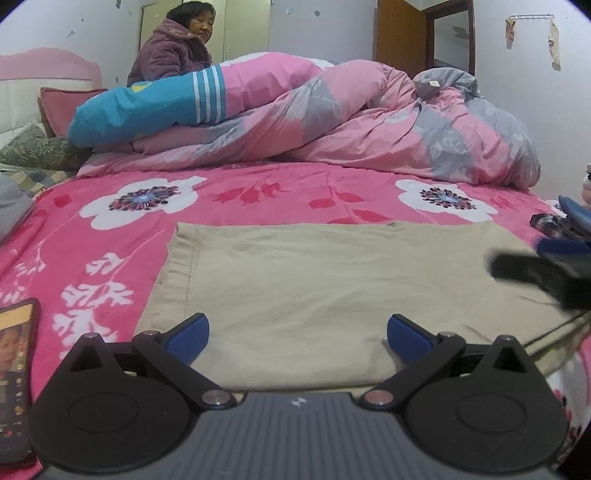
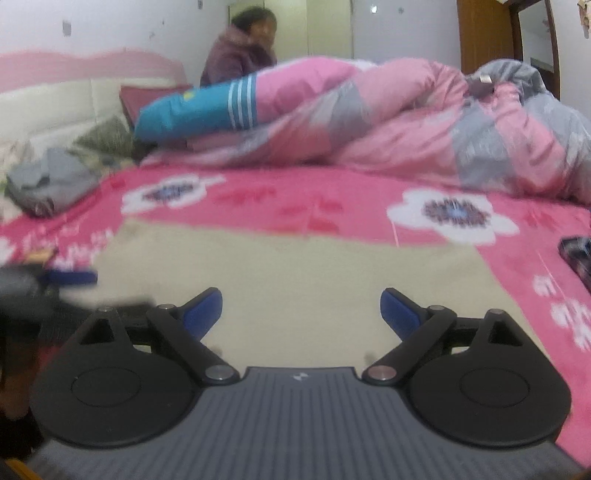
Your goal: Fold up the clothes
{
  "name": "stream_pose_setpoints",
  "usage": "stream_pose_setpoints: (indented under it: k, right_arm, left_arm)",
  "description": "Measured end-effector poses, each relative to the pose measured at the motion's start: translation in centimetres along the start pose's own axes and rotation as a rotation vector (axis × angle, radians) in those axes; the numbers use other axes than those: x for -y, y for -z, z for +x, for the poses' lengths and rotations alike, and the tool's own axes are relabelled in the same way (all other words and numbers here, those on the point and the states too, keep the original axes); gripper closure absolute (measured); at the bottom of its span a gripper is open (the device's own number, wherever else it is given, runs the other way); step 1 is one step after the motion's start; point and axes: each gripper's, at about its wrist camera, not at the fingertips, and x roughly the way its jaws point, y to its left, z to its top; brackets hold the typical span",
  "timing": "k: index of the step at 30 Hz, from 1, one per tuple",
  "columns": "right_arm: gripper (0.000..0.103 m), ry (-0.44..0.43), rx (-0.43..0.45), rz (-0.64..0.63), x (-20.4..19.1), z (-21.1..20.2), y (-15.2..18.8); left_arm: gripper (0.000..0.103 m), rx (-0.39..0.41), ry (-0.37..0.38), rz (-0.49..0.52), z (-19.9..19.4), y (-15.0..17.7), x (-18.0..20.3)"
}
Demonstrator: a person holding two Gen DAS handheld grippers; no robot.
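At the lower left of the left wrist view a phone with a lit screen lies on the bed, whose pink flowered blanket fills the middle band of both views. Right of it, in the lower centre, the beige garment lies flat on that blanket; it looks thin, soft and light, likely to drape and slide little on the fleece, so the stitched hem at its left edge or a near corner seems the place to pinch. The left hand-held gripper and the right hand-held gripper both hang over it with jaws spread, holding nothing. Behind, a heaped pink-and-grey quilt, a seated person at upper left, white walls, and a wooden door at upper right.
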Motion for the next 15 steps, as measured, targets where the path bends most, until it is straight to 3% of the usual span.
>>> stream_pose_setpoints:
  k: [4, 9, 11, 15]
  right_arm:
    - [0.010, -0.013, 0.002, 0.005, -1.0, 3.0, -1.5]
    - [0.010, -0.021, -0.087, 0.051, -1.7, 7.2, -1.0]
    - [0.010, 0.002, -0.152, 0.053, -1.6, 8.9, 0.3]
    - [0.007, -0.001, -0.154, 0.059, -1.7, 9.2, 0.7]
  left_arm:
    - [0.000, 0.064, 0.003, -0.012, -2.3, 0.3, -0.6]
    - [0.000, 0.102, 0.023, -0.024, -4.6, 1.1, -1.7]
    - [0.000, 0.103, 0.033, -0.031, -5.4, 1.5, -2.1]
    - [0.000, 0.082, 0.044, -0.062, -6.5, 2.5, -3.1]
